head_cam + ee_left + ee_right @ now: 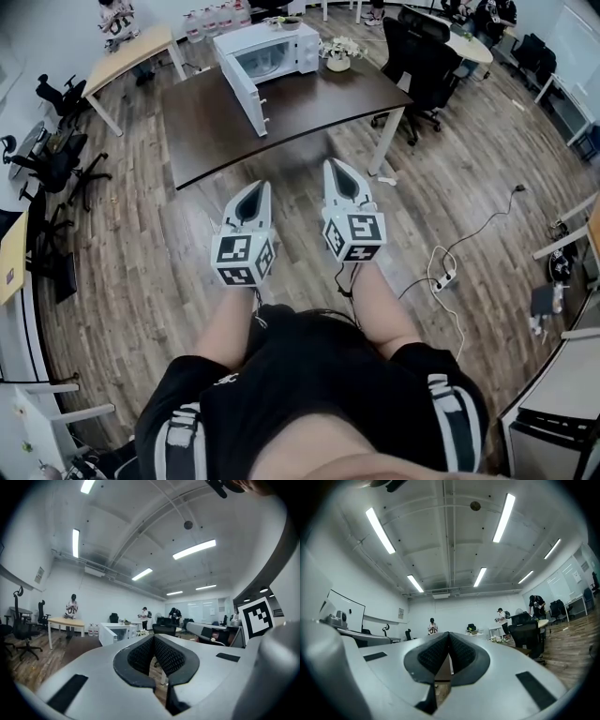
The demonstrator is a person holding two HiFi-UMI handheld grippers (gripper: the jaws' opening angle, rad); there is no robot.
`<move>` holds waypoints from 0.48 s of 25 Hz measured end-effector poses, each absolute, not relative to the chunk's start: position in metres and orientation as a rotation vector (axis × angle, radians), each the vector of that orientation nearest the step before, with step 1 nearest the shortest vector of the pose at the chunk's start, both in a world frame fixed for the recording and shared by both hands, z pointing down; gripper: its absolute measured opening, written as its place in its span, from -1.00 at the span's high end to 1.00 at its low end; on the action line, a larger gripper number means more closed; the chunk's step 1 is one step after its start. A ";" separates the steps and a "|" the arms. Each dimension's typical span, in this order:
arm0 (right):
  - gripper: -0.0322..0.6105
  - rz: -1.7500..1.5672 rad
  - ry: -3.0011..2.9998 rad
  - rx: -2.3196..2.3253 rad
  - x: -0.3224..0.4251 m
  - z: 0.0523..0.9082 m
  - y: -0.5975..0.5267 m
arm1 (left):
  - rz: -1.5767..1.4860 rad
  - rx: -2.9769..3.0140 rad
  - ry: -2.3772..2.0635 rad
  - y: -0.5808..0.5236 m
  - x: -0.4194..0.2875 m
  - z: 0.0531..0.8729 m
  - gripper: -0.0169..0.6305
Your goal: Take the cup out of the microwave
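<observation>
A white microwave stands at the far end of a dark brown table, its door swung open towards me. I cannot make out a cup inside its cavity from here. My left gripper and right gripper are held side by side over the wood floor, short of the table's near edge and pointing at it. Both are shut with nothing between the jaws. In the left gripper view the microwave shows small and far off, above the closed left gripper. The right gripper view shows its closed right gripper.
A pot of flowers sits on the table right of the microwave, and a bowl rests on top of it. Black office chairs stand at the table's right. A power strip with cables lies on the floor to my right. More chairs stand at the left.
</observation>
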State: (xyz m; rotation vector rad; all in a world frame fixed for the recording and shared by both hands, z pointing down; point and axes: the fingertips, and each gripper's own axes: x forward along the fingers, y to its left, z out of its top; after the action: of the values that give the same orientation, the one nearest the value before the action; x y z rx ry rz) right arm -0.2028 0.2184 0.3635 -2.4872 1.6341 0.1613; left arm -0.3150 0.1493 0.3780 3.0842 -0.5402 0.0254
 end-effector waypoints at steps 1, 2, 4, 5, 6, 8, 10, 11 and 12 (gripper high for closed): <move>0.90 0.154 1.631 -2.490 -0.198 0.365 0.220 | 0.028 3.083 -0.532 0.152 -0.310 0.379 0.94; 0.90 0.151 1.627 -2.492 -0.195 0.366 0.222 | 0.031 3.082 -0.525 0.154 -0.306 0.381 0.94; 0.90 0.151 1.620 -2.493 -0.187 0.369 0.225 | 0.036 3.081 -0.513 0.155 -0.296 0.383 0.94; 0.90 0.150 1.615 -2.495 -0.182 0.371 0.226 | 0.037 3.080 -0.507 0.155 -0.291 0.385 0.94; 0.90 0.149 1.611 -2.497 -0.177 0.373 0.226 | 0.038 3.080 -0.502 0.154 -0.285 0.387 0.94; 0.90 0.150 1.604 -2.504 -0.165 0.378 0.226 | 0.036 3.082 -0.489 0.152 -0.271 0.392 0.94; 0.90 0.153 1.594 -2.513 -0.151 0.383 0.224 | 0.030 3.086 -0.473 0.150 -0.256 0.396 0.94; 0.90 0.156 1.586 -2.518 -0.142 0.384 0.223 | 0.024 3.089 -0.464 0.148 -0.248 0.397 0.94; 0.90 0.160 1.577 -2.522 -0.133 0.385 0.221 | 0.018 3.091 -0.456 0.145 -0.238 0.398 0.94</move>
State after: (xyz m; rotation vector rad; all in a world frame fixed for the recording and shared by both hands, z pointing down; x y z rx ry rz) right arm -0.1335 0.2206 0.3853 -2.5217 1.5774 0.1600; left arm -0.2383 0.1446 0.3978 3.0914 -0.4558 0.0182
